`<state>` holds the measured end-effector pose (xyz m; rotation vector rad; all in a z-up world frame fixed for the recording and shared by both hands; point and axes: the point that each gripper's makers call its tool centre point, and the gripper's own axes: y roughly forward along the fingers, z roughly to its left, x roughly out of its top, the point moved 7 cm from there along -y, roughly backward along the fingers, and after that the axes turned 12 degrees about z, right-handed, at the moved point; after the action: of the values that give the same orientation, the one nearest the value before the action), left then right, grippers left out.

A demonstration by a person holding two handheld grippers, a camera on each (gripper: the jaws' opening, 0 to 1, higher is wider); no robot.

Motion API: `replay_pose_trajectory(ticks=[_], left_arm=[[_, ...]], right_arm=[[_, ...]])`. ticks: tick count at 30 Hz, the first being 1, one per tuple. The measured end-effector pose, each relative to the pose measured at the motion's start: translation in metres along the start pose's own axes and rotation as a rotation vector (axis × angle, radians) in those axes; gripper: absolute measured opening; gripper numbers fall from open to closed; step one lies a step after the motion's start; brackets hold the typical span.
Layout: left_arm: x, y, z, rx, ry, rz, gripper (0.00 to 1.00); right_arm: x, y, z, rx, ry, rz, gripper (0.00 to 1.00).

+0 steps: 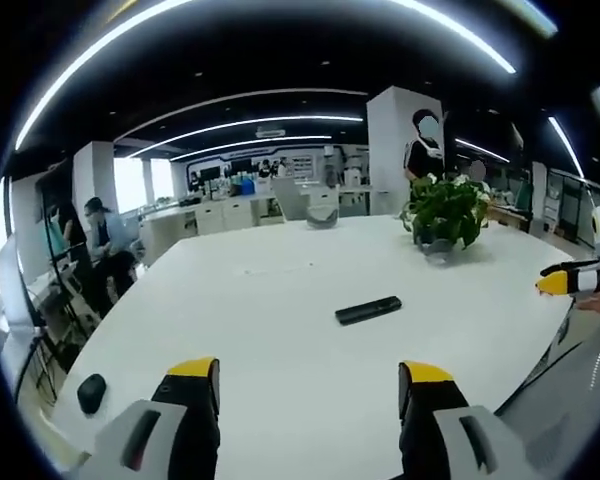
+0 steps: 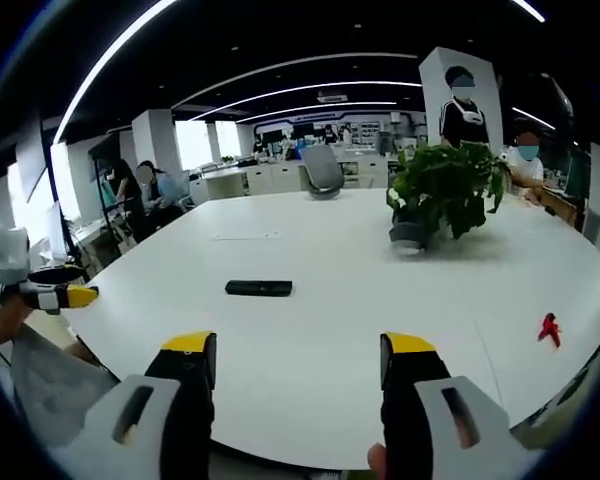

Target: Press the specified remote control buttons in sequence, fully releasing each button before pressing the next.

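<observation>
Left gripper [image 1: 309,385] jaws apart, nothing between them | right gripper [image 2: 299,360] jaws apart too, over my near table [image 2: 310,250] edge | remote control [image 1: 368,310] flat on table, well short of potted plant [image 1: 446,212] | black mouse [image 1: 91,392] far from plant | red bit [image 2: 550,328] by table edge

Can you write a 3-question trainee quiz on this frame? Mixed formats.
1. True or false: the left gripper is shut on the remote control.
2. What stands on the white table beyond the remote? A) potted plant B) laptop C) kettle
3. Fill in: in the right gripper view, the small object near the table's right edge is coloured ____.

Key:
1. False; its jaws stand open, and the remote lies apart on the table.
2. A, the potted plant.
3. Red: the small red object.
</observation>
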<state>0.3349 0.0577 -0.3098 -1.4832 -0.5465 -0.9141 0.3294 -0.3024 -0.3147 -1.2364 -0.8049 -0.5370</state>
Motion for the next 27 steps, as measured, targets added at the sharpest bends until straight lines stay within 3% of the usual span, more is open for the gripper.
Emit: replay_pose_trajectory(ticks=[13,17,27], left_arm=[[0.027,0.029,-0.001,-0.064,0.125,0.029,0.67],[0.037,0.039,-0.003,-0.100,0.185,0.051,0.58],[0.070,0.073,-0.016,-0.176,0.288,0.038,0.60]], right_arm=[[0.000,0.000,0.000,0.002,0.008,0.001,0.64],[-0.001,0.001,0.001,0.010,0.008,0.012,0.63],[-0.001,0.002,-0.001,0.008,0.010,0.011,0.63]])
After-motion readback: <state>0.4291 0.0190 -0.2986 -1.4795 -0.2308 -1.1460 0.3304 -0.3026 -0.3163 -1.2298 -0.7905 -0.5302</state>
